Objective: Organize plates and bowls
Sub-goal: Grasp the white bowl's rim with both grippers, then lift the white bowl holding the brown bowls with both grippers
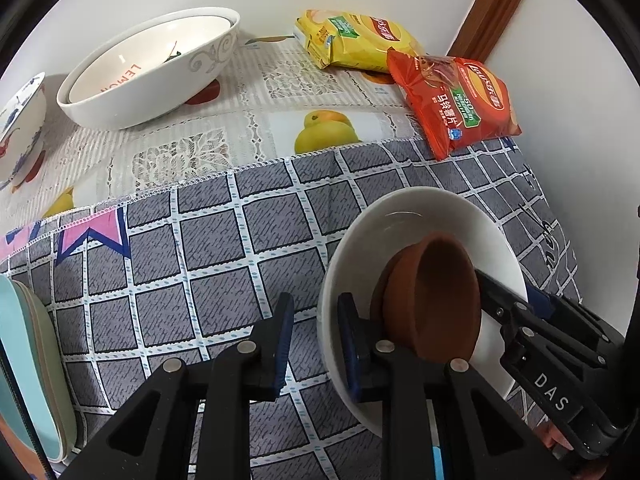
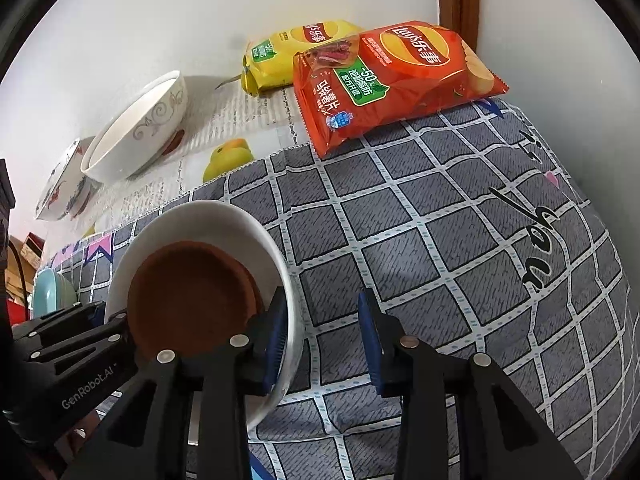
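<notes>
A white bowl sits on the grey checked cloth with a brown clay bowl nested inside it. My left gripper straddles the white bowl's left rim: one finger is inside and the other outside, with cloth showing between the outer pad and the wall. My right gripper straddles the opposite rim the same way, its inner finger at the rim and its outer finger clear of it. Neither pair of pads presses on the bowl.
At the back stand a large white patterned bowl holding a second bowl, and a blue-flowered bowl. A yellow chip bag and a red one lie by the wall. Teal plates are stacked left.
</notes>
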### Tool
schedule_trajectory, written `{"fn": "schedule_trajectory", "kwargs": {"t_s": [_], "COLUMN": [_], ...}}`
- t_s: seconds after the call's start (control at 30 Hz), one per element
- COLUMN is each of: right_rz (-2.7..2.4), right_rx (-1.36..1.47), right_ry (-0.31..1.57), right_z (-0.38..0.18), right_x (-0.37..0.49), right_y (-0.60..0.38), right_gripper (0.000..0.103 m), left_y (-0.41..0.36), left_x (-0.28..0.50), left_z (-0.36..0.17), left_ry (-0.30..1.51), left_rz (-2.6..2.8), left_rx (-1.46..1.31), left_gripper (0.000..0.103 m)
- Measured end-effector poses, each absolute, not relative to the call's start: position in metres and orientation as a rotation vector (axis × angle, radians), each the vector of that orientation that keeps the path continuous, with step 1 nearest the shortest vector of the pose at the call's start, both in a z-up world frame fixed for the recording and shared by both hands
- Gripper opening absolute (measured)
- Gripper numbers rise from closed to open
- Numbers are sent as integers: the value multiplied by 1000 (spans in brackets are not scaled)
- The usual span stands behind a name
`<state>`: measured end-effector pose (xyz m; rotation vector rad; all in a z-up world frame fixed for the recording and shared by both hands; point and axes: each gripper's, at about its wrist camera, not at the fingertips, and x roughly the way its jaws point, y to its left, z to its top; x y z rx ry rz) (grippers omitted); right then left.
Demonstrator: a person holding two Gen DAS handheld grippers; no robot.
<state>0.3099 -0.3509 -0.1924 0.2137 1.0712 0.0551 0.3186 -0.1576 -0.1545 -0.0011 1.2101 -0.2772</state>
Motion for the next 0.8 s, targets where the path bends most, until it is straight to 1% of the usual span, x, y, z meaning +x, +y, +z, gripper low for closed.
{"fn": "schedule_trajectory", "kwargs": {"t_s": [0.13, 0.2, 0.27, 0.53, 0.6, 0.63, 0.8], "right_rz": [55, 65, 68, 85, 94, 99, 78], "right_rx": [217, 225, 231, 214, 225, 234, 268], "right_ry": [1083, 1091, 1097, 1099, 1100, 1100, 1095], "right_z": [-192, -192, -192, -192, -192, -191, -191], "right_x": [309, 310, 311, 313, 314, 314, 314], "right_y": [-349, -348, -348, -344, -341, -340, -342], "right_gripper": [31, 27, 26, 19, 10, 8, 8], "left_y": [-158, -159, -160, -160, -160, -160, -155], "left_x": [318, 318, 318, 320, 320, 319, 316], "left_z": [-154, -154, -154, -155, -155, -155, -154], "left_ry": [1215, 1215, 1218, 1240, 1234, 1226, 1218], "left_rz": [-268, -272, -281, -282, -289, -283, -286], "left_rx": [3, 1, -1, -6, -20, -26, -77], "left_gripper": [20, 16, 15, 14, 11, 11, 11]}}
